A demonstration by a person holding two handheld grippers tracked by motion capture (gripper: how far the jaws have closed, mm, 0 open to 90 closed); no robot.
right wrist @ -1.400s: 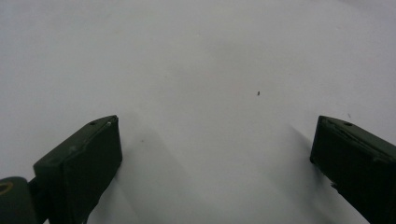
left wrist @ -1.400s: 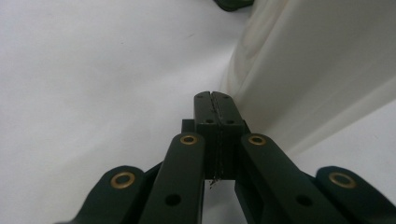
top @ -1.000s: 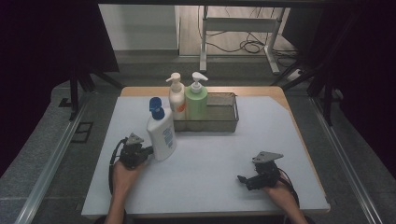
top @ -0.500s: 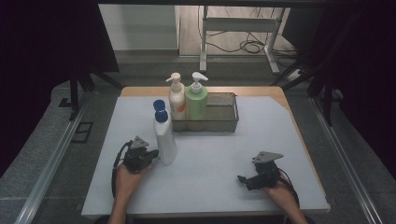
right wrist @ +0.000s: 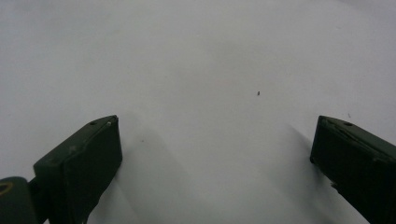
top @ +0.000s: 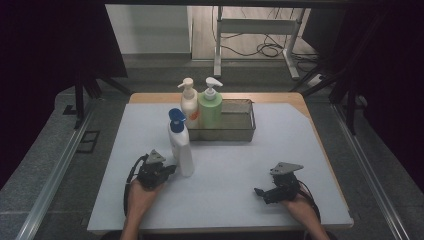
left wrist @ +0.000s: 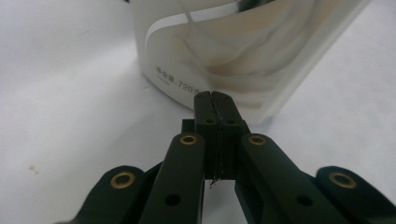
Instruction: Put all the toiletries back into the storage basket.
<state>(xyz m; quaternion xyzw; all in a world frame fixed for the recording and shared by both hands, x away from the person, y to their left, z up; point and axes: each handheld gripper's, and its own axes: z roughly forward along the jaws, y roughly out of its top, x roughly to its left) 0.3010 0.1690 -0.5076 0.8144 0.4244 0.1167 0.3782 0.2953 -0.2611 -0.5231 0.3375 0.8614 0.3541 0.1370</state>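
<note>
Two closed jaws: left gripper (left wrist: 215, 95) beside white bottle (left wrist: 243, 51).

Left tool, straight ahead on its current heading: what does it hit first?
The white bottle with the blue cap. The left tool is shut, its tips aimed at the bottle's lower body right ahead. Whether they already touch it is unclear.

Your left gripper (top: 167, 169) rests against the white bottle (top: 181, 145) standing upright; your right gripper (top: 261, 192) lies well apart on the table (top: 230, 175).
</note>
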